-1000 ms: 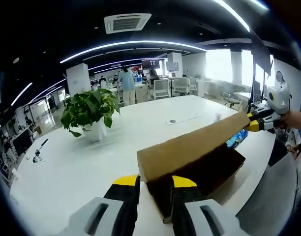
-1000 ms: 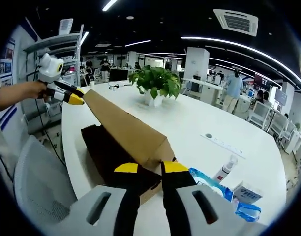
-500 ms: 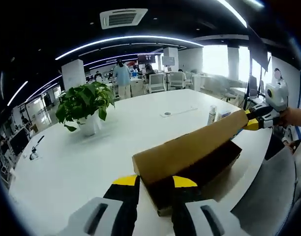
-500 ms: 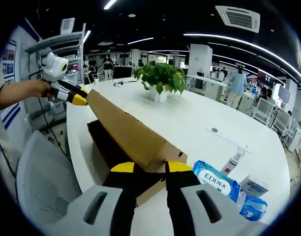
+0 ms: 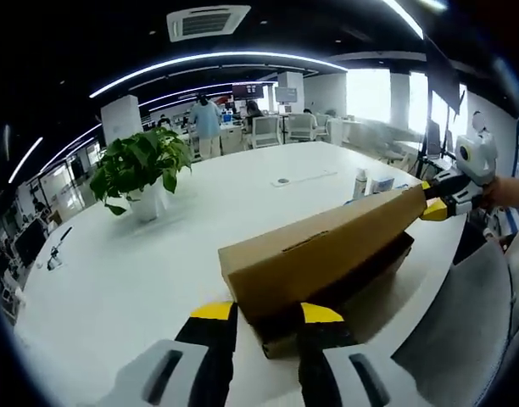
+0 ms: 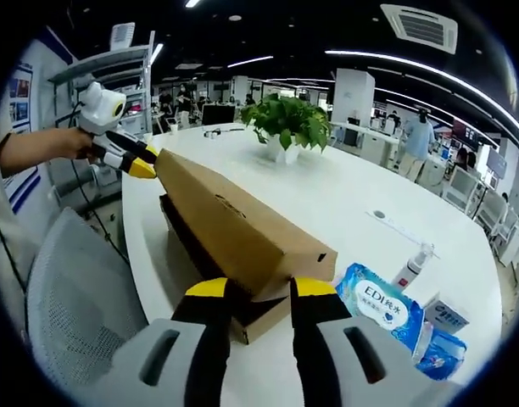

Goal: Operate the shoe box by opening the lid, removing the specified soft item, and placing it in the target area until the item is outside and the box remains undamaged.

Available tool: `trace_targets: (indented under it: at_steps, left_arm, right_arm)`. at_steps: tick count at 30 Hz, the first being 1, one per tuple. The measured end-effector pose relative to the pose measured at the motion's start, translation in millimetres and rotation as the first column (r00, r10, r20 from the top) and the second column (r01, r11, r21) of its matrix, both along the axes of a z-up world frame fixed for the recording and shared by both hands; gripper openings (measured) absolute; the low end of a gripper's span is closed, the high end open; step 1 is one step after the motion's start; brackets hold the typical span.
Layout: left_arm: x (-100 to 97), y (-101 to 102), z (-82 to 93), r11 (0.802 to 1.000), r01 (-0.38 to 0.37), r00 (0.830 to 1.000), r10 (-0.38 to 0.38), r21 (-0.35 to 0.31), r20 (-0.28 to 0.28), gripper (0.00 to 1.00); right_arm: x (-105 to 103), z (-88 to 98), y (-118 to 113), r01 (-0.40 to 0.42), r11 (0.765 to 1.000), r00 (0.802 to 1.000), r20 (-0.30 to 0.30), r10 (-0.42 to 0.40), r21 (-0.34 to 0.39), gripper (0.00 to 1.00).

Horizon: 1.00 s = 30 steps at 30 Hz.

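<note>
In the left gripper view, my left gripper [image 5: 266, 315] rises from six o'clock with its yellow-tipped jaws set on either side of the near end of the shoe box lid [image 5: 323, 252]; whether they actually pinch the cardboard I cannot tell. The lid is lifted and tilted above the dark box base [image 5: 361, 284], which sits on the white table [image 5: 124, 280]. At three o'clock my right gripper [image 5: 442, 202] meets the far end of the lid, my hand [image 5: 504, 192] behind it. A potted plant [image 5: 139, 170] stands at ten o'clock, well apart from the box. In the right gripper view, my right gripper [image 6: 258, 292] comes up from six o'clock, jaws straddling the lid's [image 6: 234, 227] near end above the base [image 6: 251, 315]; again the grip itself is hidden. My left gripper [image 6: 132, 158] touches the lid's far end at ten o'clock. A blue wipes pack [image 6: 380, 305] lies just beside the box at four o'clock, with a small spray bottle [image 6: 415, 264] near it, and the plant [image 6: 291, 125] sits at twelve o'clock.
</note>
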<state>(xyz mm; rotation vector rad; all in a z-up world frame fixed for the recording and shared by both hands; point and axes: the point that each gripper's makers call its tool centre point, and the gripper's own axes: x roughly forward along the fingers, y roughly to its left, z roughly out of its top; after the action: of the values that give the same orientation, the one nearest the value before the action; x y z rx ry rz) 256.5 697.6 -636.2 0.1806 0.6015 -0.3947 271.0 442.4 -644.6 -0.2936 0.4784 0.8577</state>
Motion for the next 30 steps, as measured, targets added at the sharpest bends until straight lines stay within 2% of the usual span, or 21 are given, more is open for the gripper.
trace_targets:
  at_steps: [17,30]
  left_arm:
    - [-11.6,-3,-35.0,1.0,0.007,0.996,-0.008,-0.015,-0.089,0.3]
    - [-12.8,-3,-56.5,1.0,0.011,0.99,-0.011,0.0,-0.141,0.29]
  right_arm:
    - [-14,-33.4,2,-0.032,0.999,0.997,-0.071,0.029,-0.039,0.31]
    - [-13,-54.0,1,-0.01,0.998,0.993,-0.115,0.004,-0.057,0.27]
